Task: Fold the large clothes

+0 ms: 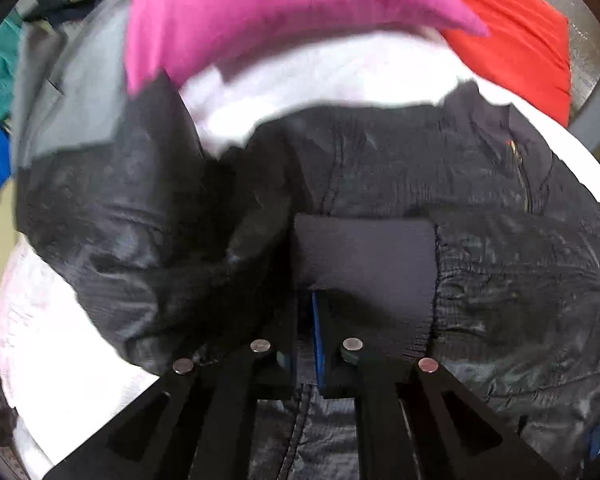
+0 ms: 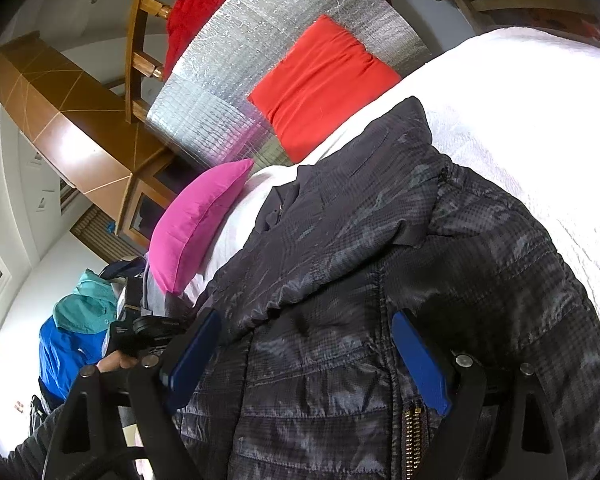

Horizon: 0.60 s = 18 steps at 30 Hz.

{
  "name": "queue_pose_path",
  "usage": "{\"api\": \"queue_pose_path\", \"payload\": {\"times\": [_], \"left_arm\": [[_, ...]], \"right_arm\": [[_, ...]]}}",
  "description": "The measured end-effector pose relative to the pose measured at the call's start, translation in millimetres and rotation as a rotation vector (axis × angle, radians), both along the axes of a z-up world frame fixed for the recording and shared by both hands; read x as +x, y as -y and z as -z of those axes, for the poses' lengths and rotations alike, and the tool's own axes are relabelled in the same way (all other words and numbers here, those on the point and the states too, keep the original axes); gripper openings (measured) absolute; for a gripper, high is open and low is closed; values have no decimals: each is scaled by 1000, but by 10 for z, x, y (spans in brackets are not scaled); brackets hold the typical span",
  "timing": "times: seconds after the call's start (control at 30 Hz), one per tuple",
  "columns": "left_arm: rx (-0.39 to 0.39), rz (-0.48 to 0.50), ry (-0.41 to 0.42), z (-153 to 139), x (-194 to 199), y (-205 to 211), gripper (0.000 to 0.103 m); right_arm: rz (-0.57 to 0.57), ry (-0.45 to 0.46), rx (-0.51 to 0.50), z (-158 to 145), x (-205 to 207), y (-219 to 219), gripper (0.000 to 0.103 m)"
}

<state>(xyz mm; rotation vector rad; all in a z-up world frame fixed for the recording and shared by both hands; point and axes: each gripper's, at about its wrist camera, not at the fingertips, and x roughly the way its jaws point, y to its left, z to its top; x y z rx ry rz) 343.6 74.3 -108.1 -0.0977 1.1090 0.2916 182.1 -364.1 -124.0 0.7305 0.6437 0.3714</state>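
Left wrist: my left gripper point(image 1: 306, 354) pinches the cuff point(image 1: 364, 256) over the jacket point(image 1: 480, 184) on the bed point(image 1: 60, 344); I should carry it flat across. Right wrist: my right gripper point(image 2: 306, 364) hangs spread above the jacket's front.

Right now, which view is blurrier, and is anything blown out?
Left wrist view: motion-blurred, worst at the top, where the pink pillow smears; the white bedspread clips to flat white. Right wrist view: sharp, jacket weave and zipper crisp, but the bedspread at right is overexposed. Both show fisheye bending and dark corners.
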Motion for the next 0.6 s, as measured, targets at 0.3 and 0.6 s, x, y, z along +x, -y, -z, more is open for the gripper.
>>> {"api": "queue_pose_path", "payload": {"times": [0.3,0.6], "left_arm": [[255,159,368,-544,-354,952,80],[115,162,102,223,-27,887,87]], "right_arm": [[7,-10,9,28,21,30,89],[5,-14,-5,38,36,21,89]]}}
